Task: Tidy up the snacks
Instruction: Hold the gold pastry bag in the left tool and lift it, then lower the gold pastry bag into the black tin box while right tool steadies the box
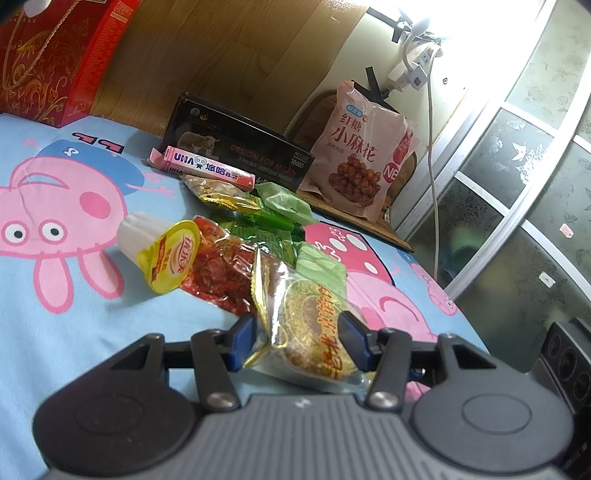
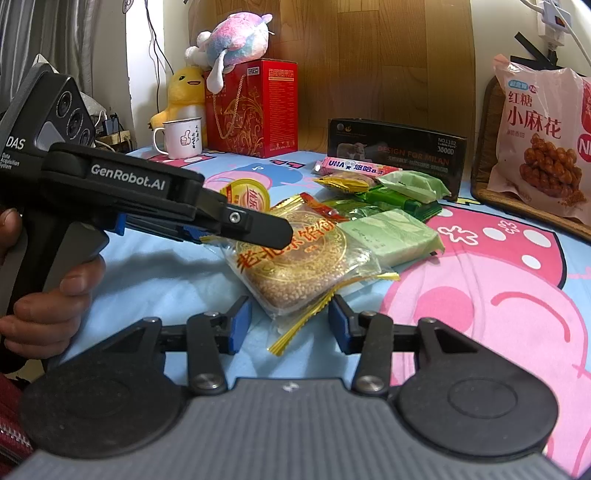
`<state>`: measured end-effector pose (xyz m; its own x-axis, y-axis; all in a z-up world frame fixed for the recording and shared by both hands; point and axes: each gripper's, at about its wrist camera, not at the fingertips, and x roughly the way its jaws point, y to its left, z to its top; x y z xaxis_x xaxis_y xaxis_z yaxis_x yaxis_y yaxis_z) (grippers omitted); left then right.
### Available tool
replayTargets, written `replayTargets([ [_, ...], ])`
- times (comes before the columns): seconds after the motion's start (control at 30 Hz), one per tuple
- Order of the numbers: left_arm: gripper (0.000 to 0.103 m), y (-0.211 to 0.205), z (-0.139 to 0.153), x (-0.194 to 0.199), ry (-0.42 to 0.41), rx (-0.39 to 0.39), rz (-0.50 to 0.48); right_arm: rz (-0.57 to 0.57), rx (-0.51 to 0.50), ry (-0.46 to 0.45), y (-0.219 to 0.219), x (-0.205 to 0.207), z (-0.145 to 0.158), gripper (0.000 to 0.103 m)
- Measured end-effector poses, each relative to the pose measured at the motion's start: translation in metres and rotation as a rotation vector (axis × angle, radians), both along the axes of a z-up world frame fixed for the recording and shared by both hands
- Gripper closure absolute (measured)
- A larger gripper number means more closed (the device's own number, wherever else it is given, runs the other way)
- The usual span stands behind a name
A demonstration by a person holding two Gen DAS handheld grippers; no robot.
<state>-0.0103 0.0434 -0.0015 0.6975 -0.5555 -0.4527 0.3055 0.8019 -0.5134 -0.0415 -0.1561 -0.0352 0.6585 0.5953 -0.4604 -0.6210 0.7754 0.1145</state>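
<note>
1. A pastry packet [image 2: 299,258] lies on the bed [image 2: 147,273], nearest the camera.
2. Behind it sits a snack pile [image 2: 380,199].
3. A dark box [image 2: 399,151] stands behind the pile.
4. A large snack bag [image 2: 543,144] leans right of the box.
5. A mug [image 2: 181,138] stands far left.

Wood-panelled wall [image 2: 369,74], bright window [image 1: 480,18]

Left gripper [image 1: 297,341]: blue pads either side of sesame cake packet [image 1: 314,325], jaws partly closed, pads pressing wrapper. In right wrist view same left gripper [image 2: 266,230] enters from left of frame, black finger reaching to centre, tilted slightly downward. Person's left hand [image 2: 40,299] at left edge, fingers wrapped round pistol handle. Right gripper [image 2: 290,325] at lower centre: jaws apart, packet's crimped end between pads, no pad contact visible.
</note>
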Motion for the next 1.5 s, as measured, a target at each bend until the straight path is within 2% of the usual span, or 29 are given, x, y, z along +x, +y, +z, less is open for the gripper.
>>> replayTargets([
  [0.17,0.065,0.000,0.001,-0.001,-0.013,0.004,0.000,-0.018,0.010,-0.002,-0.001,0.000,0.000,0.060],
  [0.4,0.067,0.004,0.011,-0.014,-0.075,-0.013,-0.004,-0.023,0.058,-0.011,-0.005,-0.006,0.005,0.062],
  [0.53,0.067,0.012,0.029,-0.012,-0.079,-0.045,0.007,-0.002,0.088,-0.037,-0.007,-0.005,0.019,0.062],
  [0.7,0.067,0.016,0.065,0.007,-0.127,-0.006,0.027,0.026,0.145,-0.063,-0.004,0.017,0.044,0.062],
  [0.87,0.066,0.016,0.100,0.060,-0.167,0.032,0.042,0.032,0.166,-0.117,0.004,0.057,0.071,0.062],
  [1.03,0.065,0.013,0.116,0.141,-0.140,0.057,0.068,0.012,0.176,-0.109,0.005,0.135,0.093,0.062],
  [1.17,0.064,0.010,0.110,0.205,-0.093,0.068,0.098,-0.011,0.166,-0.062,0.009,0.195,0.093,0.062],
  [1.3,0.063,0.008,0.093,0.251,-0.039,0.076,0.140,-0.029,0.159,-0.020,0.012,0.240,0.081,0.062],
  [1.4,0.064,0.006,0.083,0.268,-0.002,0.106,0.161,-0.058,0.129,-0.003,0.015,0.262,0.070,0.060],
  [1.47,0.059,0.012,0.084,0.265,-0.041,0.116,0.188,-0.096,0.138,-0.005,0.009,0.266,0.067,0.054],
  [1.5,0.058,0.018,0.085,0.261,-0.070,0.118,0.216,-0.109,0.173,-0.005,0.002,0.266,0.067,0.051],
])
